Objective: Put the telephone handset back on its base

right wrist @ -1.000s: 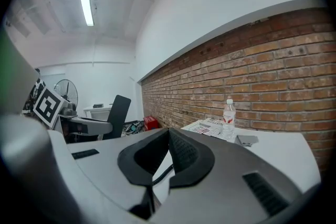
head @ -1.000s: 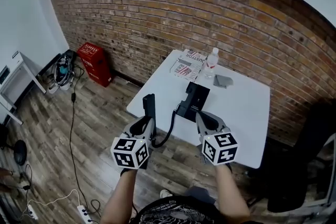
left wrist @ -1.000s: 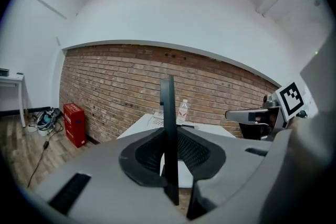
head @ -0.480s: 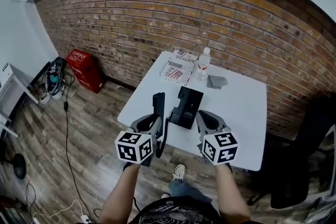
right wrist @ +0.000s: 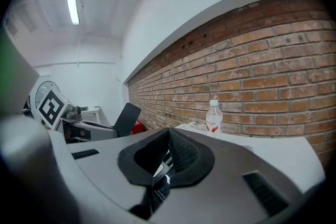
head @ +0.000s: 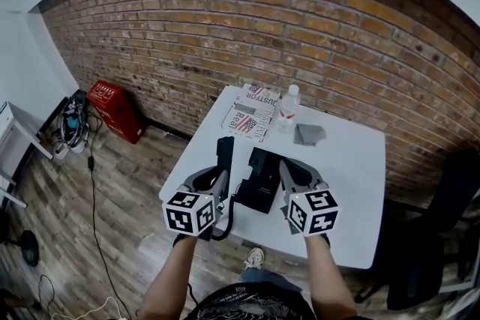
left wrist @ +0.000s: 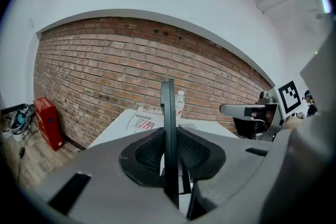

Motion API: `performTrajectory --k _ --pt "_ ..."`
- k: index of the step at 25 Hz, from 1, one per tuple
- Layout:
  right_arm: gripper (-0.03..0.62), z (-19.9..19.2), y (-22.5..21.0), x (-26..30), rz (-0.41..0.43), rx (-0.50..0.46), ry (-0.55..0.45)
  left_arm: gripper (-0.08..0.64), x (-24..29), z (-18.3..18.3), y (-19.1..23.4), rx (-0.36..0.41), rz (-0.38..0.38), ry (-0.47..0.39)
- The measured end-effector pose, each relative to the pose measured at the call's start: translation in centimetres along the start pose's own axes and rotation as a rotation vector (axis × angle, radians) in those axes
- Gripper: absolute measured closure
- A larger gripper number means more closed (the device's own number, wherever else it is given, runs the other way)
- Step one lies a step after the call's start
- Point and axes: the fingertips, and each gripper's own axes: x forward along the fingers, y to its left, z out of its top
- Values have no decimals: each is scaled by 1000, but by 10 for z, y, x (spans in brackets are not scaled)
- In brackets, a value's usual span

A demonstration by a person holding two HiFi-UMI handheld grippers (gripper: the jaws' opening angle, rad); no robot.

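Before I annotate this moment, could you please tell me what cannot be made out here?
Lower end of the handset: left gripper view, buried in the left gripper.
Keys on the phone base: head view, too small.
Where the cord meets the handset: head view, behind the left gripper.
What the grey thing beside the bottle is: head view, too small.

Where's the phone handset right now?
In the head view, the handset is clamped in the left tool, just left of the black base on the table.
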Motion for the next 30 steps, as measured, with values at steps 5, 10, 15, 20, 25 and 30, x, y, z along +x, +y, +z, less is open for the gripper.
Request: performTrajectory --k 5,10,15,20,25,30 --pt "591 2 -24 27 5 22 9 485 32 6 7 5 -5 31" --pt "591 3 -43 44 7 37 15 485 56 6 7 16 -21 66" --pt "591 -2 -50 53 -1 49 31 486 69 0 6 -11 -61 93" --pt "591 -8 -53 53 -46 54 39 485 78 -15 5 -53 -145 127" --pt "591 -12 -45 47 -121 66 39 485 83 -26 3 -68 -265 169" --pt "591 -16 -32 40 -199 78 45 486 90 -35 -3 -122 -412 213"
